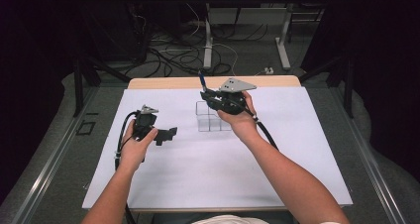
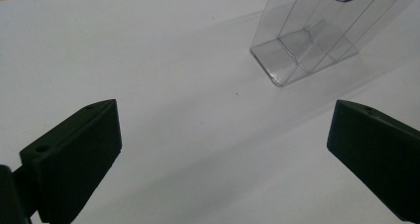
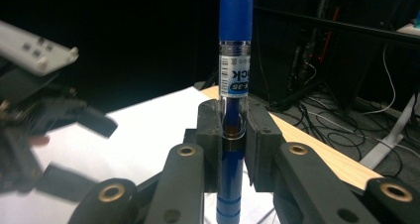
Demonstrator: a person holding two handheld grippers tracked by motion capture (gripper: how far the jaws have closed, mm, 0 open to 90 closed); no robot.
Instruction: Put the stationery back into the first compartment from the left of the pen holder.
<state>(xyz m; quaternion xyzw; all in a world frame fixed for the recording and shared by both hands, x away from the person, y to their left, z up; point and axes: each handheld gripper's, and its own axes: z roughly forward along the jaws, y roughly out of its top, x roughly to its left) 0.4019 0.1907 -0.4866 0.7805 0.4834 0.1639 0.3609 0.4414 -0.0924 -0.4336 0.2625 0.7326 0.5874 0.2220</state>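
A clear plastic holder point(image 1: 210, 117) with compartments stands on the white sheet near the table's middle; in the left gripper view the holder point(image 2: 309, 40) sits ahead and to the right. My right gripper point(image 1: 204, 93) hovers just above the holder, shut on a blue pen point(image 1: 202, 80) that sticks upward. In the right gripper view the pen point(image 3: 234, 100) is clamped upright between the pads point(image 3: 210, 135). My left gripper point(image 1: 170, 133) rests low over the sheet left of the holder. Its jaws stand wide apart with nothing between them, as the left gripper point(image 2: 223, 149) view confirms.
A white sheet point(image 1: 218, 159) covers most of the wooden table point(image 1: 163, 82). Beyond the far edge are table legs and tangled cables point(image 1: 188, 55) on the floor. Dark drapes flank both sides.
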